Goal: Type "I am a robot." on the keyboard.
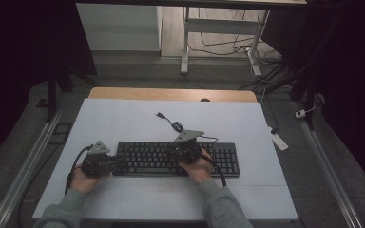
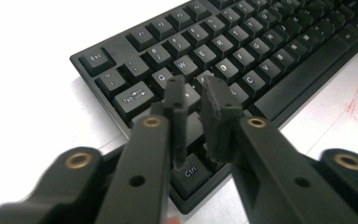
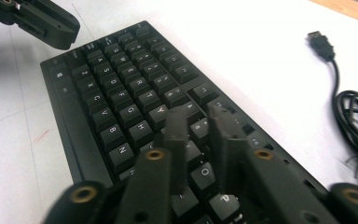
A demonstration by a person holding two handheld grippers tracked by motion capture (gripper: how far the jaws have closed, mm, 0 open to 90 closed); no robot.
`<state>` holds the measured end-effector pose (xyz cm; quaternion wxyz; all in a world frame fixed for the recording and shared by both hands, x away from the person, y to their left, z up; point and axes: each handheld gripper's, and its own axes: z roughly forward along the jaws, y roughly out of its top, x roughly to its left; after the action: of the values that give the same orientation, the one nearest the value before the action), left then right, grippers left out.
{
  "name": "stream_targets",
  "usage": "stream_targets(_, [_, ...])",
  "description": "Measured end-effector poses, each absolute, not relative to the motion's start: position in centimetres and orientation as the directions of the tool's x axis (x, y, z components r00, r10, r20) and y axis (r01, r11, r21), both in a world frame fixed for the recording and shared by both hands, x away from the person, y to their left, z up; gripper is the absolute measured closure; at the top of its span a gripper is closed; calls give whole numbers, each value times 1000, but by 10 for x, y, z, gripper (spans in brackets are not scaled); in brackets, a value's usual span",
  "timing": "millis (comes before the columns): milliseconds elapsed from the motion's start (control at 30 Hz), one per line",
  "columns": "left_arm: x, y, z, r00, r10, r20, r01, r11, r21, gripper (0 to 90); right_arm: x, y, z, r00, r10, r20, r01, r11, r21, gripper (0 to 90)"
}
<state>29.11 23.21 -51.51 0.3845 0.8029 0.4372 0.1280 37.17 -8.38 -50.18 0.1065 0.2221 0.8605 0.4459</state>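
Hovering over keyboard (image 1: 178,159): both grippers, left (image 2: 193,95) & right (image 3: 200,121), slightly open.

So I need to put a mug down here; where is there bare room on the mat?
The white mat is bare beyond the keyboard on the left, along the near edge, and at the far right corner. It is crowded mid-table: the coiled cable, and both claws, left and right, over the keys.

Grey sleeves (image 1: 221,205); black hand-held gripper (image 2: 196,95) arms, brass-coloured screws, grey triangular plates.
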Motion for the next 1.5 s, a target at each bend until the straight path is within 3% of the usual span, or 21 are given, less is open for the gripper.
stream_targets(233, [290,234,-513,574,807,-138,601,-300,741,638,366,-100,-496,-866,500,7,288,486,825,616])
stream_targets(500, [289,234,-511,558,820,-131,595,-285,752,526,354,-129,-491,-851,526,0,294,477,828,553])
stream_targets(1033, [288,232,-509,558,822,-118,583,-287,760,405,333,-174,-491,-826,563,-8,308,464,830,527])
stream_targets(1500, [286,224,-503,600,792,-111,556,-313,770,366,330,-180,-491,-831,556,-8,295,452,842,523])
